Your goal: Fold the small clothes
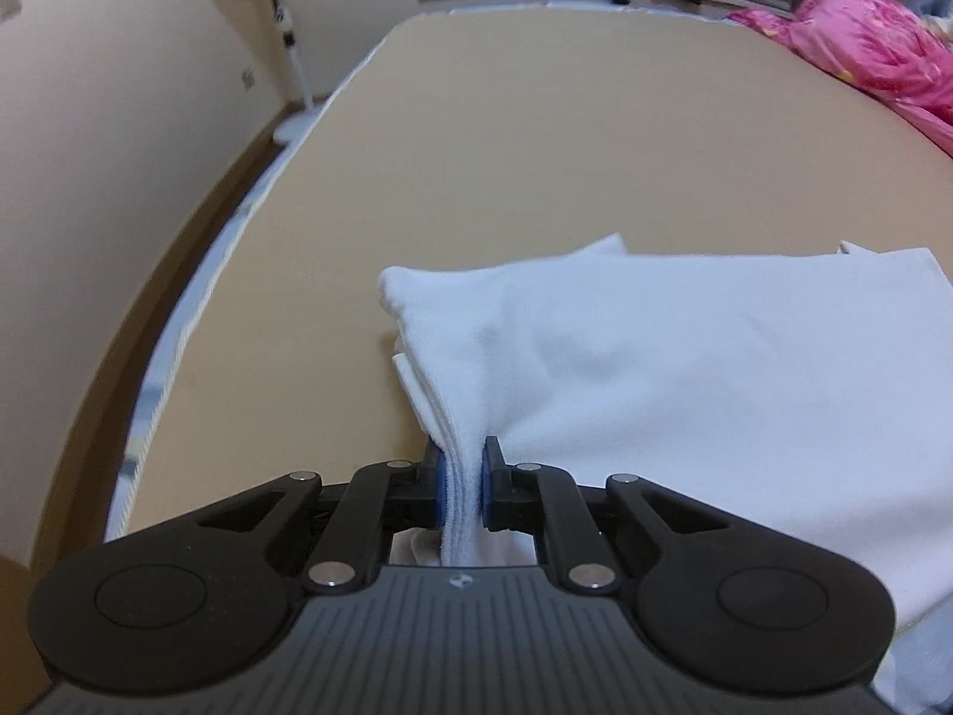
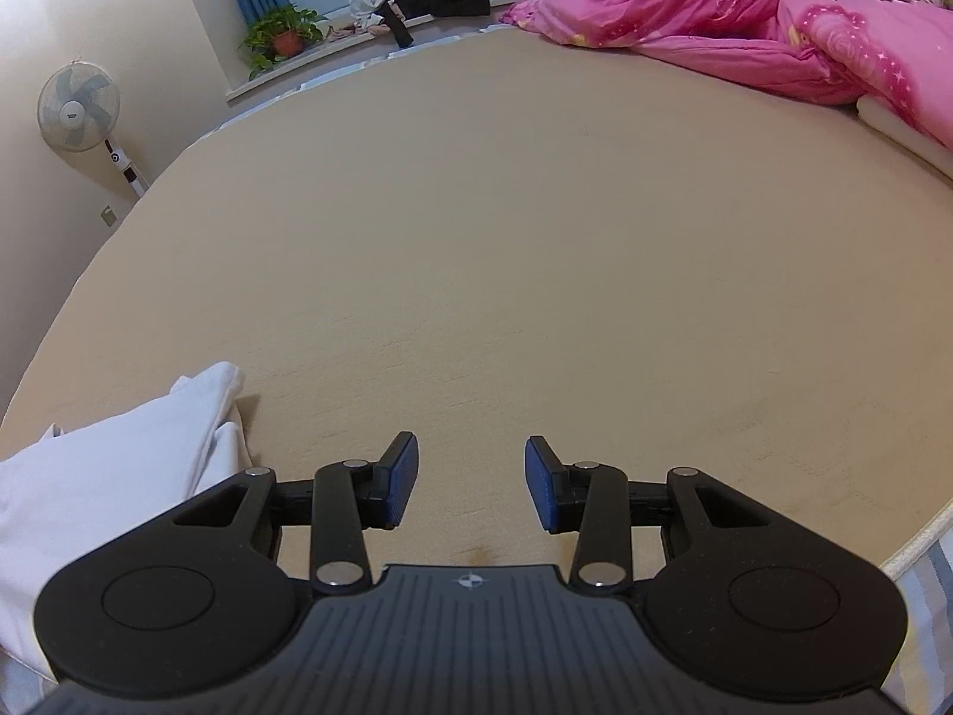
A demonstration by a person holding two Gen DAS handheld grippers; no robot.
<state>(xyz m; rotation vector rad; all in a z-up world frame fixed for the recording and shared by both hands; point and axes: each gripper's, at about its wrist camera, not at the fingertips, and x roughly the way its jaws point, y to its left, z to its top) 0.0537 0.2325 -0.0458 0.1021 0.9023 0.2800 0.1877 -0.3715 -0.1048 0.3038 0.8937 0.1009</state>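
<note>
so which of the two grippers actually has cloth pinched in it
The left gripper: its blue pads are shut on the bunched edge of the white garment. The right gripper stands open over the bare tan bed cover, with nothing between its pads.

Around the white cloth, the tan bed lies bare and passable beyond it and to its right. Farther off, a pink quilt heaps along the bed's far right edge, blocking passage there.
</note>
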